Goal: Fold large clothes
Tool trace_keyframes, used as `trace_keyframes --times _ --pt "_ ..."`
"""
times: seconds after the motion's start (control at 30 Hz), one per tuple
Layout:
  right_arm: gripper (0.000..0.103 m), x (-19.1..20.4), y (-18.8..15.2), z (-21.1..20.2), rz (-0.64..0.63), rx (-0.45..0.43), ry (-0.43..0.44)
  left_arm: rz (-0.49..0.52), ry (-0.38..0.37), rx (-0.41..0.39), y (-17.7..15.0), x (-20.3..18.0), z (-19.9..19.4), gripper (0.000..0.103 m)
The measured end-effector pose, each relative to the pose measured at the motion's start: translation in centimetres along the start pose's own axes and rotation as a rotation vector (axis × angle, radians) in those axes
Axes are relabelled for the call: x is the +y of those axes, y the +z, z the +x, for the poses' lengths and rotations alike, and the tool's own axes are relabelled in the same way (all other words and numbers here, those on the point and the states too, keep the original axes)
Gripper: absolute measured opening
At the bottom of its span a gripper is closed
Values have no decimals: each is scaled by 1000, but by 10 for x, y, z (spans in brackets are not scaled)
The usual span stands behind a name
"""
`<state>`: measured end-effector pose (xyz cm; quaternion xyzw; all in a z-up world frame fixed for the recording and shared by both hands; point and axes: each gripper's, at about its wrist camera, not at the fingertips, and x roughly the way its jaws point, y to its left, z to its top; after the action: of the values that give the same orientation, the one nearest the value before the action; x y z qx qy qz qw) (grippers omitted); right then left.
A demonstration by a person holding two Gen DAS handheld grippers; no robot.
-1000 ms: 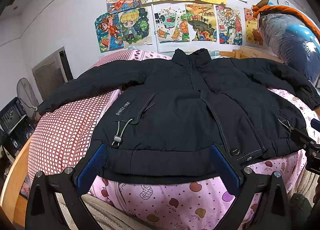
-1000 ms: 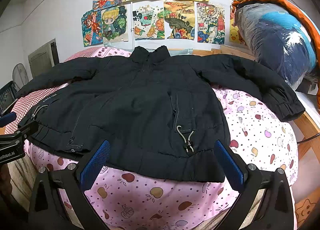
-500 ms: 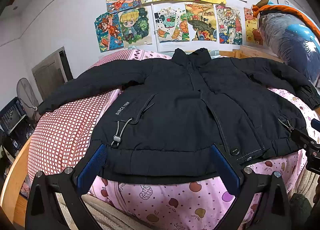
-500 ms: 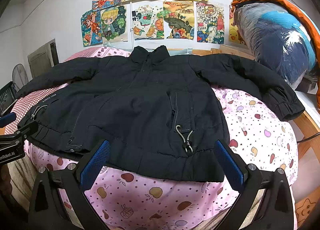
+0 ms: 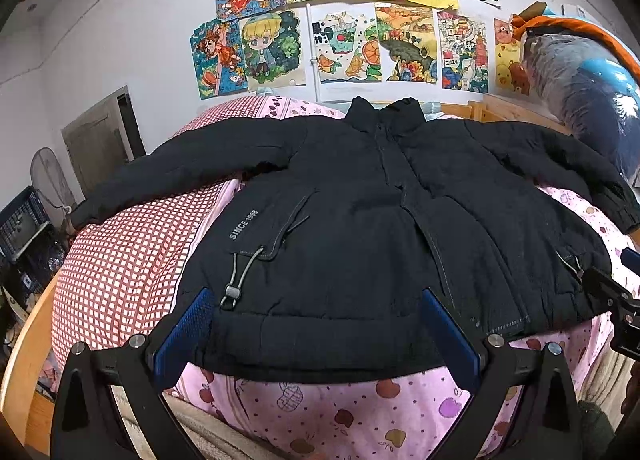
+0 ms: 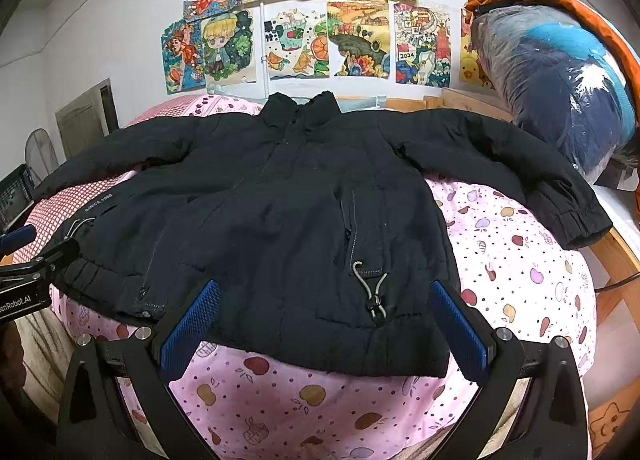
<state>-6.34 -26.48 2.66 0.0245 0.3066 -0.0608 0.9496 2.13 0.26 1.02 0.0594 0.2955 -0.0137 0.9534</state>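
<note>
A black padded zip-front jacket (image 5: 360, 227) lies flat, front up, sleeves spread, on a pink fruit-print quilt (image 6: 520, 260). The left gripper (image 5: 316, 332) and right gripper (image 6: 324, 324) hover spread wide at its hem, holding nothing. It looks soft, bulky and springy; grip the thick hem or cuffs. Its back and underside are hidden.

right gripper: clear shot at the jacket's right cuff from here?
Probably yes. The right gripper is open at the hem, and the cuff lies exposed on the pink quilt, nothing between them.
</note>
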Motion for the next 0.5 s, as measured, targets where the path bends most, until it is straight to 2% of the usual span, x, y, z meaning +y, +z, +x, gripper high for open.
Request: trace_keyframes --times 0.13,0.27,0.5 --pt "102 1 6 2 -13 -2 -8 -7 8 27 10 -1 9 103" --pt "102 2 12 3 -27 -11 -22 -34 -29 45 19 0 17 103" --pt "102 -7 25 10 -21 -11 -50 -29 -50 77 39 -6 35 103"
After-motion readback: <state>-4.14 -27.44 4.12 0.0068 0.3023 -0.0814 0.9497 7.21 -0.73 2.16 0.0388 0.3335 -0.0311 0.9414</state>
